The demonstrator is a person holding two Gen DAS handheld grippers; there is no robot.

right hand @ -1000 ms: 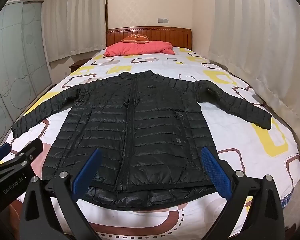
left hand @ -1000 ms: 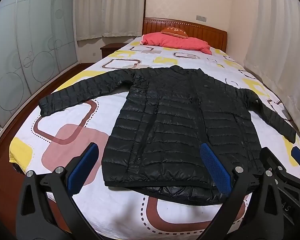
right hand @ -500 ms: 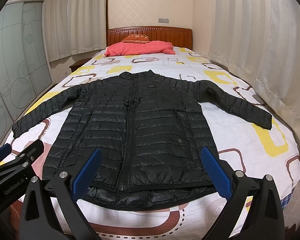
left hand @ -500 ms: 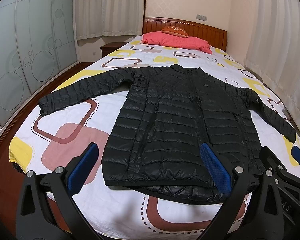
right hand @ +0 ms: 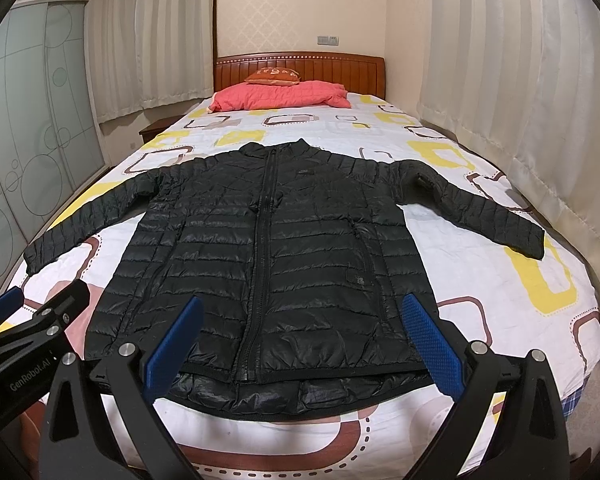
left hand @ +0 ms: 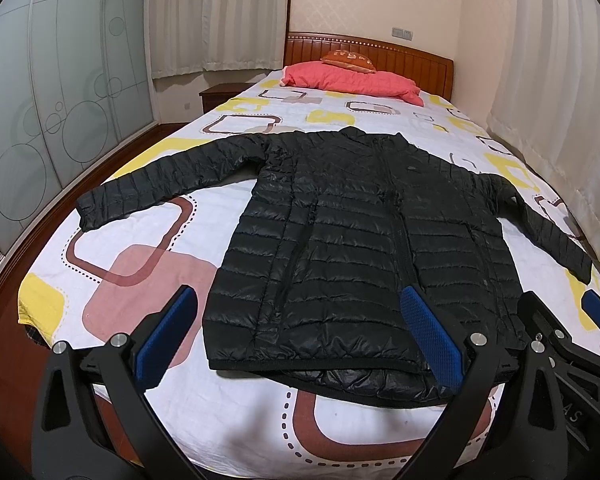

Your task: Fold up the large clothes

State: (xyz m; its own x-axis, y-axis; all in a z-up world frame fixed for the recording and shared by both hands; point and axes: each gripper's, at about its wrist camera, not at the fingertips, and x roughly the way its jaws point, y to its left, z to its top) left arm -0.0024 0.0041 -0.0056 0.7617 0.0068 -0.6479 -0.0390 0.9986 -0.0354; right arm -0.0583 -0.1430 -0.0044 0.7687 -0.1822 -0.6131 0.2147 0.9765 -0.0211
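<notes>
bedroom quiet, nothing shifts in the last second: jacket (right hand: 276,264) stays flat on the bed (right hand: 500,280), left gripper (left hand: 300,336) and right gripper (right hand: 300,340) still hover, fingers spread, folding not begun.

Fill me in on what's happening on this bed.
A person holds a gripper in each hand over the foot of the bed. A black puffer jacket lies flat, zipped, sleeves spread, collar toward the pink pillow. The left gripper and right gripper both hover open near the hem, touching nothing. No fold has been made yet.
</notes>
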